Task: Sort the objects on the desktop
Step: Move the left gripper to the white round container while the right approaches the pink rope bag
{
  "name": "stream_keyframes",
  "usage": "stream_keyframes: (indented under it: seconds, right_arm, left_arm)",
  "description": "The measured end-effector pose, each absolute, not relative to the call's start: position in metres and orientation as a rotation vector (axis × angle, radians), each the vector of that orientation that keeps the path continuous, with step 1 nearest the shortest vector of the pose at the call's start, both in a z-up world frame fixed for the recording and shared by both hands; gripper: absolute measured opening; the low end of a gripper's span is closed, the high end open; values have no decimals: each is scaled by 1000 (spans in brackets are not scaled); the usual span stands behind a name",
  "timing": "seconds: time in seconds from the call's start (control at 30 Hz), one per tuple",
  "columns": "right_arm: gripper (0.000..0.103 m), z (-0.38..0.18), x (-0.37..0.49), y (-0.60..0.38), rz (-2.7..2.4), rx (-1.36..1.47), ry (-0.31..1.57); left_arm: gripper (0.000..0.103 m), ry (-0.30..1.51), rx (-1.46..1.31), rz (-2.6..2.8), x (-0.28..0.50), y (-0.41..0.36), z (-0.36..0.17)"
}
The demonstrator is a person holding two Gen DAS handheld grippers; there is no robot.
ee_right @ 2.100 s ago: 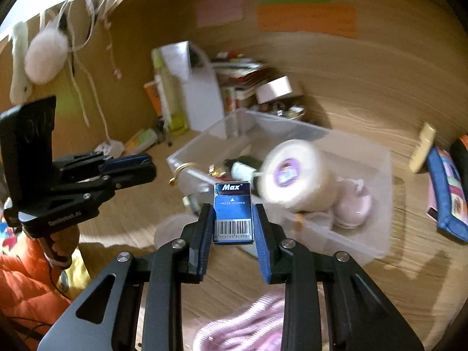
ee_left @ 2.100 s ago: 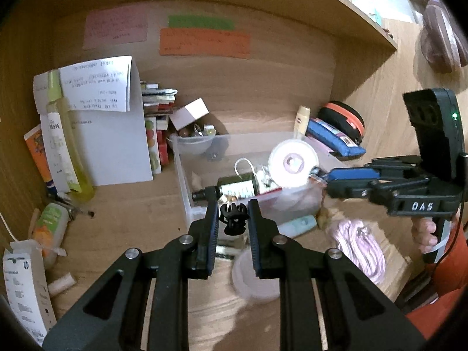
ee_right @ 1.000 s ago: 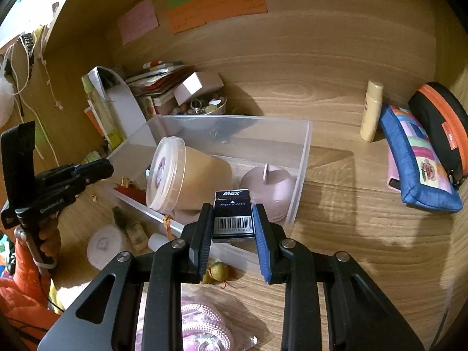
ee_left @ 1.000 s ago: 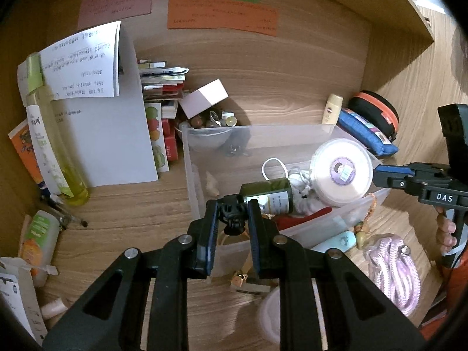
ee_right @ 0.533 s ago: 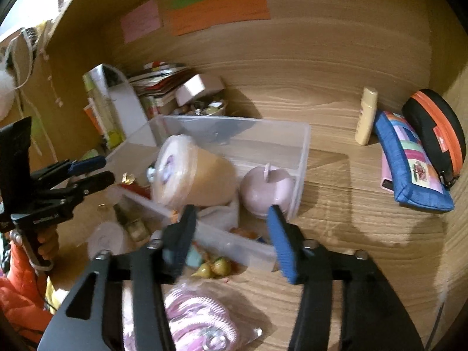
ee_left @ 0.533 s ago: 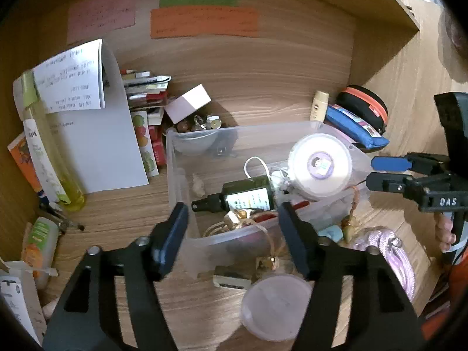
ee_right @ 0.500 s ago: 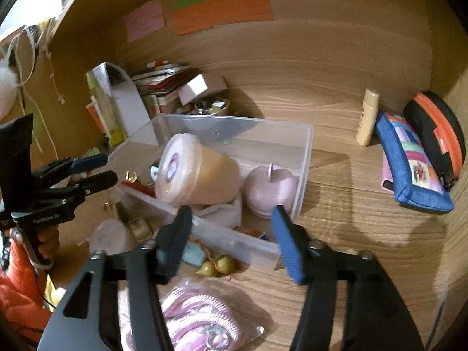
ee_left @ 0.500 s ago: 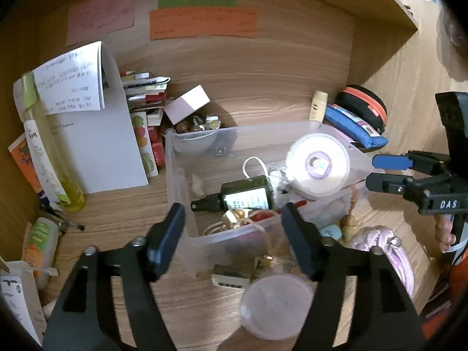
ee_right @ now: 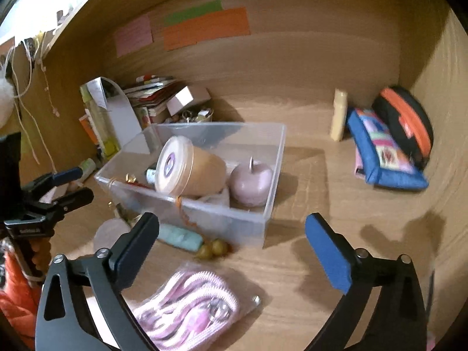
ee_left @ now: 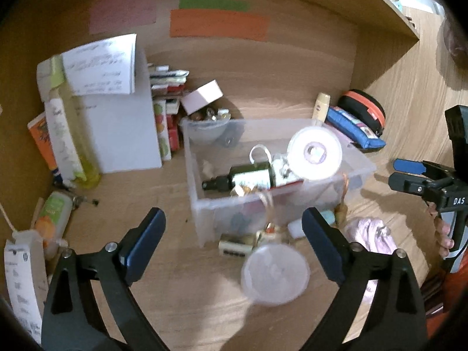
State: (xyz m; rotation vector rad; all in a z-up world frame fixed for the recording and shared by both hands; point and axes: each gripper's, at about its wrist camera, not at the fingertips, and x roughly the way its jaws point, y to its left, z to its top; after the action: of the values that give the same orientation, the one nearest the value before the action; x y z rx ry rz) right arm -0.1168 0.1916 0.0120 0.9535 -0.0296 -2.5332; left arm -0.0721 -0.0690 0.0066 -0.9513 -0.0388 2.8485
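Note:
A clear plastic bin (ee_left: 204, 204) (ee_right: 275, 158) stands mid-desk. It holds a dark spray bottle (ee_left: 248, 175), a round lidded tub (ee_left: 314, 153) (ee_right: 187, 169) and a pink apple-shaped piece (ee_right: 251, 184). My left gripper (ee_left: 233, 219) hangs before the bin's near wall, jaws opening wide, nothing between them. My right gripper (ee_right: 231, 222) is off the bin's near corner, jaws also opening and empty. In front of the bin lie a round translucent lid (ee_left: 275, 275), a bagged pink cord (ee_right: 187, 304), a teal tube (ee_right: 181, 238) and olive beads (ee_right: 213, 247).
A blue pencil case (ee_right: 386, 152), a black-and-orange pouch (ee_right: 409, 122) and a cream tube (ee_right: 339, 114) sit at the back right. White papers (ee_left: 122, 134), a yellow bottle (ee_left: 73, 146) and stacked booklets (ee_left: 166, 87) fill the back left. A shelf runs overhead.
Both grippers have opened from shut: the left let go of a small black clip, the right of a blue staple box, over the bin. Both have drawn back from the bin.

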Motion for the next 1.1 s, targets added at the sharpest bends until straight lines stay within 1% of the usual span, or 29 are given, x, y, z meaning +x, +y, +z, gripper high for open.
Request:
stream_keyframes:
  seconds: [0.27,0.47,0.53,0.6,0.67,0.73,1.0,1.1]
  right_arm:
    - [101,-15,-95,173,-2552,1073,-31]
    - [101,-21,-72,146,-2593,1023,14]
    - [101,-26,-69,133,-2574,1037,75]
    - [101,-36,-66,121,-2575,1064,178]
    - [101,-44,-63,117,-2601,1080,288]
    - [101,-51,-60,122,-2635,1096,354]
    - [101,-47,-63,152,-2626,1132,286]
    - [101,-52,-68,158,-2593,1167,218]
  left_arm:
    - [95,-61,-1075,2819,-58,-71,-16]
    - [95,-97,-1090,2789,-42,-66,-24]
    - [95,-103,-1084,2779,-37,-64,-24]
    - [95,-102,-1081,2770,-33,-62,-24]
    - [95,-87,-1081,2761,-29,-59,-25]
    - [95,-66,-1084,2754,-27,-55,-26]
    - [95,-50,-1164,2707,-38,-40,-36]
    - [95,-48,-1232,2691,-51,-34,-44]
